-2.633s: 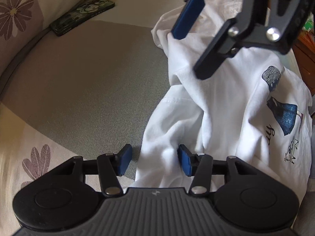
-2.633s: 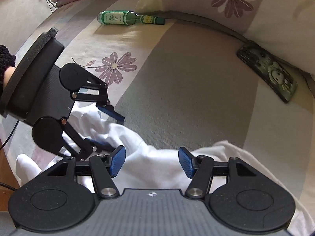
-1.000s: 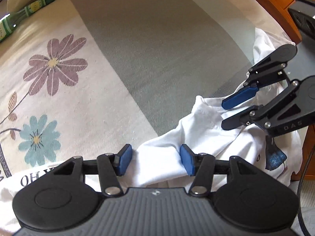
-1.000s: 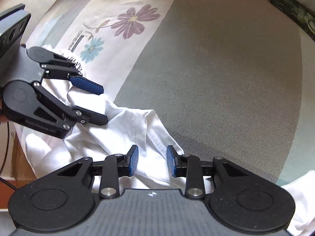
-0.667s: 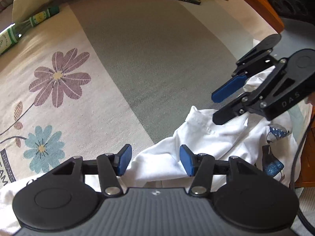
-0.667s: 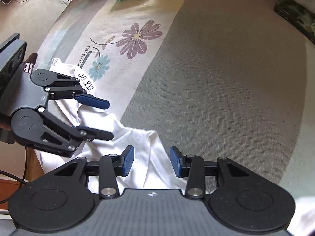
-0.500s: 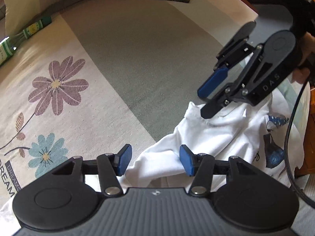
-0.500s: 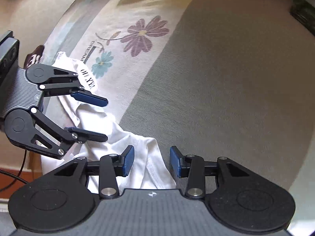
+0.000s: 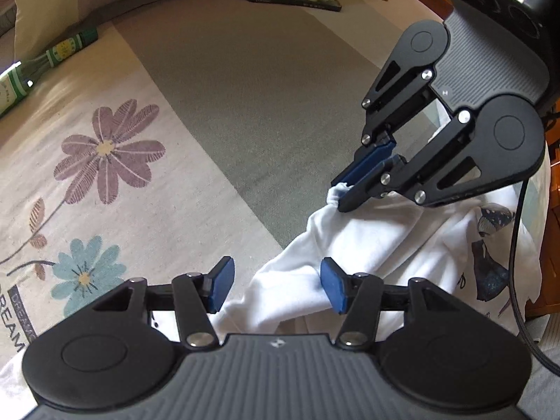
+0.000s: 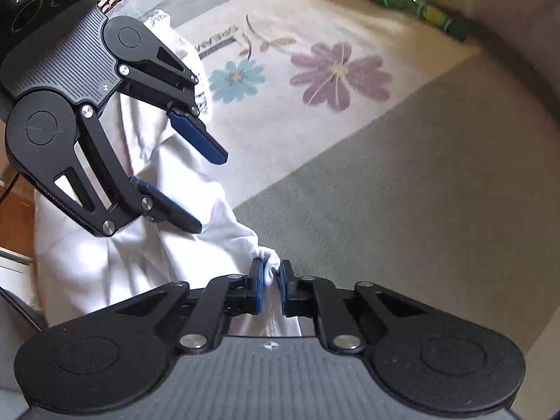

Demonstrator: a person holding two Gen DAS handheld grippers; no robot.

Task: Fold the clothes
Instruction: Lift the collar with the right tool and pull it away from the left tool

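A floral bedspread [image 9: 105, 161] fills the frame; the white shirt [image 9: 367, 245] lies crumpled at lower right. Right gripper [image 10: 271, 276] pinches 1 shirt edge. Left gripper [image 9: 276, 285] gapes half-wide over cloth, gripping nothing. Soft, light, limp: best held at edges.

The right gripper [image 10: 271, 281], with jaws apart a second ago, has been closed on a bunched tip of the white shirt [image 10: 168, 259], and the pinched cloth is seen drawn up off the bedspread [image 9: 217, 105]. The gripper has been rolled since, so both finger linkages now face the left wrist camera.
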